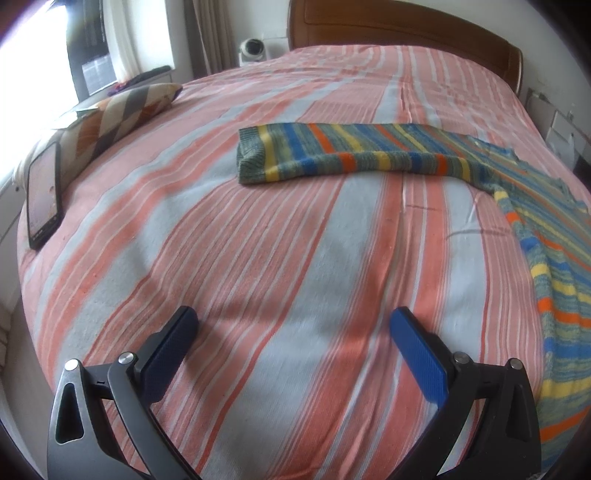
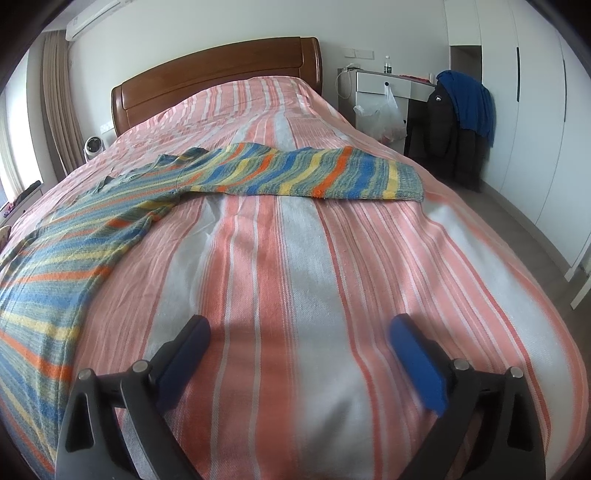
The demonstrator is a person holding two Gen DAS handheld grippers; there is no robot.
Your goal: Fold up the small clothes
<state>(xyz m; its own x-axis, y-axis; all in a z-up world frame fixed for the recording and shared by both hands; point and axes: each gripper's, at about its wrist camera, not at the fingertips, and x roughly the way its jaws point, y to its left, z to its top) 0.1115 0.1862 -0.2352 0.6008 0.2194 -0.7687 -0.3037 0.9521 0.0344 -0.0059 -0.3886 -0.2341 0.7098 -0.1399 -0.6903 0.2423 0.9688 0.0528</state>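
On striped bedspread (image 1: pixel 295 258), flat striped sweater (image 1: pixel 343 155), both claws spread, empty

Readable text: none in either wrist view.
Black jacket (image 2: pixel 441 122), at about 2 o'clock in the right wrist view: bears a small white chest emblem (image 2: pixel 436 100); its shape suggests a logo, but no letters can be made out.
Smartphone (image 1: pixel 44 195), at about 9 o'clock in the left wrist view: screen lit pale, content washed out and illegible.
Bottle (image 2: pixel 386 64), at about 1 o'clock in the right wrist view: label too small to read.
Wall air conditioner (image 2: pixel 94 16), at about 11 o'clock in the right wrist view: no legible brand mark.
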